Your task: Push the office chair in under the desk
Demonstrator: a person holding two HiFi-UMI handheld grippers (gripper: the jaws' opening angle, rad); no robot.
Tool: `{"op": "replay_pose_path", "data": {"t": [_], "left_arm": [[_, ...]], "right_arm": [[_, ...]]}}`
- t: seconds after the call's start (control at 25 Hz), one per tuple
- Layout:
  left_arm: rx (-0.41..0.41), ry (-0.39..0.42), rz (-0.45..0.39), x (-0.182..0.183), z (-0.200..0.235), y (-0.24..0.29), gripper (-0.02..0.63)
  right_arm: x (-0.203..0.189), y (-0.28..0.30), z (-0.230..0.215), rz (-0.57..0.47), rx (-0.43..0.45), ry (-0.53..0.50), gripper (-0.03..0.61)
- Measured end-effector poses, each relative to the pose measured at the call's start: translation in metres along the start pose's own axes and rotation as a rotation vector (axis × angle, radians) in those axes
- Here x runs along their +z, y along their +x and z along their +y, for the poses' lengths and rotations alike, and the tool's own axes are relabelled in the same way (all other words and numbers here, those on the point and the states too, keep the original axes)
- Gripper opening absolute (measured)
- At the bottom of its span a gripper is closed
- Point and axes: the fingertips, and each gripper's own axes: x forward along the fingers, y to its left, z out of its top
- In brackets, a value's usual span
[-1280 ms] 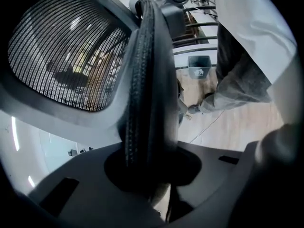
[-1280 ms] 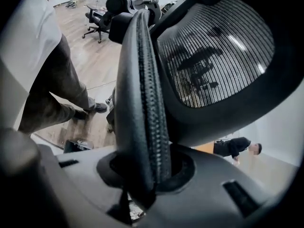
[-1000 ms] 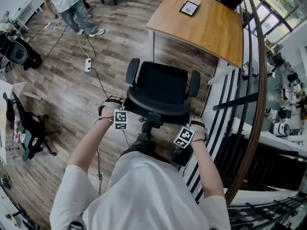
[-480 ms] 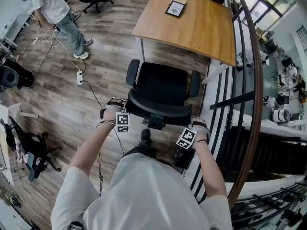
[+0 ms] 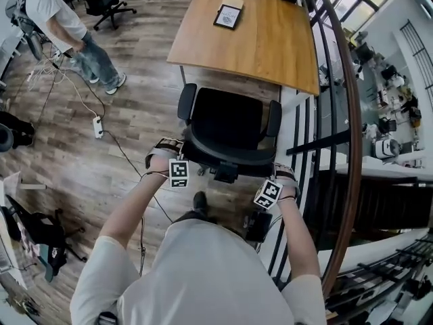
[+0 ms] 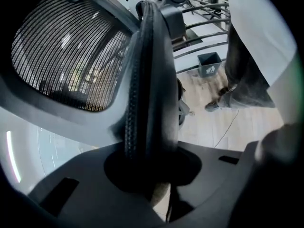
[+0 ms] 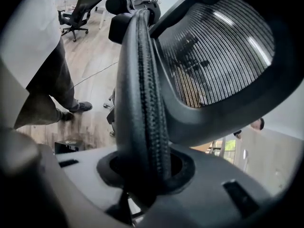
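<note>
The table [image 5: 257, 32] lies well ahead of our left gripper [image 6: 147, 160] and right gripper [image 7: 142, 170]. The office chair [image 5: 230, 124] stands between the two. Its seat front is near the table's edge but, as far as we can judge from above, not yet under it, so most of the push is left. Each gripper is clamped partway closed on the backrest's padded rim [image 7: 142, 94].

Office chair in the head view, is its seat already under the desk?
No, the whole seat of the office chair is in plain sight, short of the near edge of the desk.
</note>
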Motion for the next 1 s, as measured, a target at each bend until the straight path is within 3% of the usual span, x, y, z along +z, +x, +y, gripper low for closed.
{"op": "replay_pose_path", "data": {"t": [0.36,1.0], "left_arm": [[0.003,0.033,-0.026,0.009,0.049,0.036,0.069],[0.009,0.000,-0.010,0.040,0.120,0.085,0.069]], "right_arm": [[-0.010,0.028,-0.037,0.019,0.000,0.045,0.091],[-0.047,0.085,-0.116,-0.002,-0.014,0.020,0.094]]}}
